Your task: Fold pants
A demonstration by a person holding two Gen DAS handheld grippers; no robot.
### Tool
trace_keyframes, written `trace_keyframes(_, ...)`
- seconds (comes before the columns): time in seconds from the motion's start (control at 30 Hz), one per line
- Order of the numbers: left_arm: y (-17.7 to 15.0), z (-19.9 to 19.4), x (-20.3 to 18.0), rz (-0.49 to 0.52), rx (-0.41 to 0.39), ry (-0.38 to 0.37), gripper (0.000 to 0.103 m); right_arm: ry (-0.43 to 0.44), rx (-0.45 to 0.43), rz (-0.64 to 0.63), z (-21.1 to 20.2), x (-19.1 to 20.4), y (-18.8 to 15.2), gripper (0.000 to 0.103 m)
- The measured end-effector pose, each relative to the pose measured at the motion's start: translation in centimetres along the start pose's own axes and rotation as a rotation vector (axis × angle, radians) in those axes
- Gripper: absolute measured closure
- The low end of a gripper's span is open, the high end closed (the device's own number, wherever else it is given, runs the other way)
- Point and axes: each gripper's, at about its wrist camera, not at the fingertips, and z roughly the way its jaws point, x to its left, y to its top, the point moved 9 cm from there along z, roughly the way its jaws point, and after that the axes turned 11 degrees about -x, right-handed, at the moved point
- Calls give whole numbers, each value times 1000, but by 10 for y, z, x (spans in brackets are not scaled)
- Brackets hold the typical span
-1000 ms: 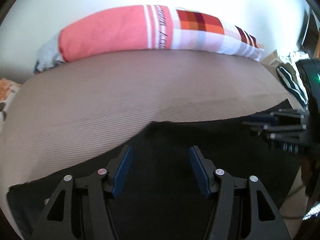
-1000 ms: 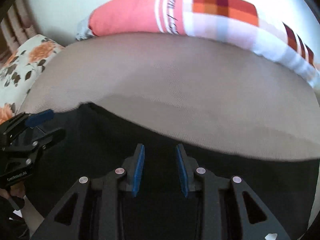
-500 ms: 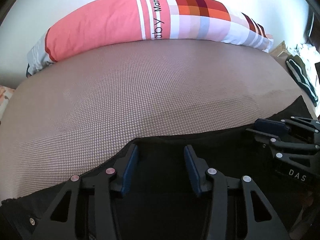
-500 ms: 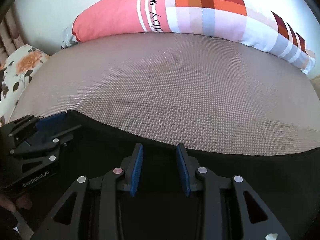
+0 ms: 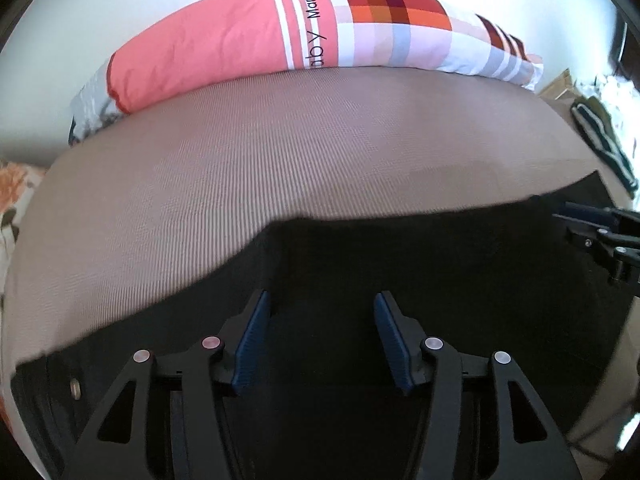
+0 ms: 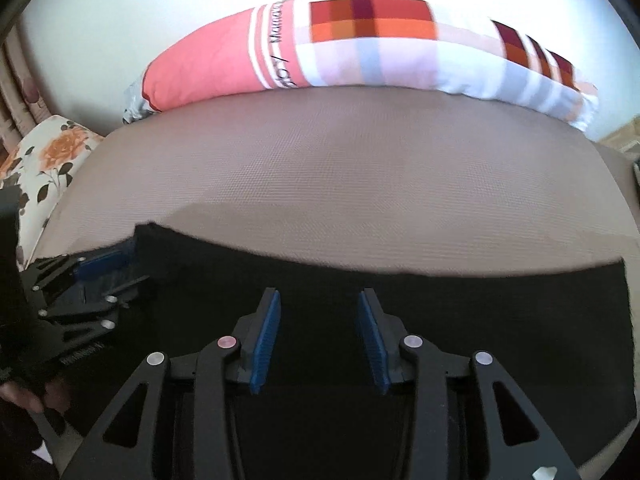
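Black pants (image 5: 400, 264) lie flat on the near part of a taupe bed (image 5: 280, 152); they also fill the lower right wrist view (image 6: 480, 304). My left gripper (image 5: 320, 304) is open over the pants, blue pads apart, nothing between them. My right gripper (image 6: 318, 300) is open over the pants too. The right gripper shows at the right edge of the left wrist view (image 5: 600, 228). The left gripper shows at the left of the right wrist view (image 6: 88, 276), near the pants' far left corner.
A long pink and checked pillow (image 5: 280, 36) lies along the far edge of the bed by a white wall. A floral cushion (image 6: 44, 156) sits at the left. Dark striped clothing (image 5: 604, 140) lies off the bed's right side.
Both grippers have opened wider and pulled back from the pants' far edge. The pants' far edge has shifted slightly and lies further ahead of the fingers.
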Motion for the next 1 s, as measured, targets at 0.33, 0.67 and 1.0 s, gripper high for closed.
trace_keyframes(0.33,-54,-50,28,-71,18,87,47,-120,57,19,-40,-64,-59,65)
trace_keyframes(0.67,-76,-56,45,-95,11,135,41,-251,55,74,-76,-156,-92,62)
trace_keyframes(1.0,-72,-53,35,-123,33,146,35,-159,13,308,-121,-265,-72,61)
